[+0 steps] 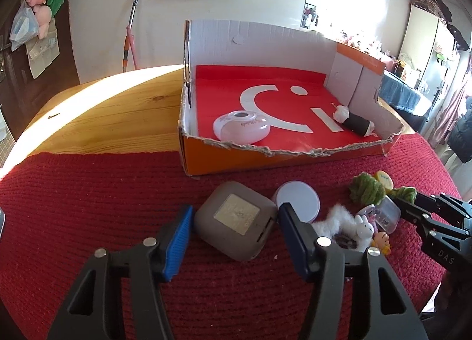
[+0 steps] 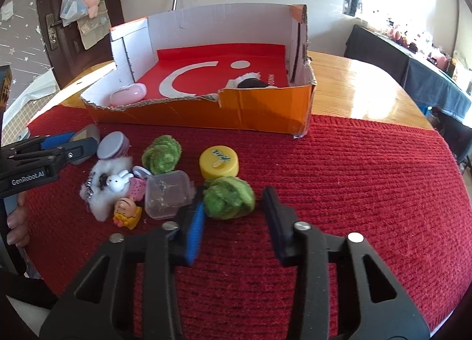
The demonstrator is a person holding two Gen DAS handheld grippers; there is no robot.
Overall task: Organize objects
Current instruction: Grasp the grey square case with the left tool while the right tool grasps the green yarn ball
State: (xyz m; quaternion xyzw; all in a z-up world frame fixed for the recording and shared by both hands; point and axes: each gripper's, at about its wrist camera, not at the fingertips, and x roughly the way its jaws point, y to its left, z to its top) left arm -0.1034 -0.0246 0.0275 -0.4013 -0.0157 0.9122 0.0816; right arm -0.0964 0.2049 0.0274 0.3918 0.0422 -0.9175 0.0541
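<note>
Red knitted cloth (image 2: pixel 339 168) covers the near part of the wooden table (image 1: pixel 112 104), and on it stands the orange cardboard box (image 1: pixel 265 160) that I take to be where the loose things should go. Two things already lie inside it: a pink-and-white rounded case (image 1: pixel 241 126) near the front corner and a black roll with white fluffy ends (image 1: pixel 354 121) on the other side. So the sorting looks begun but far from done, as most of the clutter sits outside on the cloth. My left gripper (image 1: pixel 233 232) has its fingers apart, straddling a grey square case (image 1: pixel 236 220) that lies flat between them; neither pad looks pressed against it. Just behind that case is a round white lid (image 1: pixel 298 199). My right gripper (image 2: pixel 233 222) is also spread wide, with a green fuzzy ball (image 2: pixel 228 197) between the fingers, close to the blue pad and clear of the other. Left to move, as I judge it: a second green fuzzy ball (image 2: pixel 161 155), a yellow cap (image 2: pixel 219 161), a clear plastic tub (image 2: pixel 168 194), a white fluffy charm with a rabbit (image 2: pixel 110 183) and a small orange figure (image 2: pixel 126 211).
</note>
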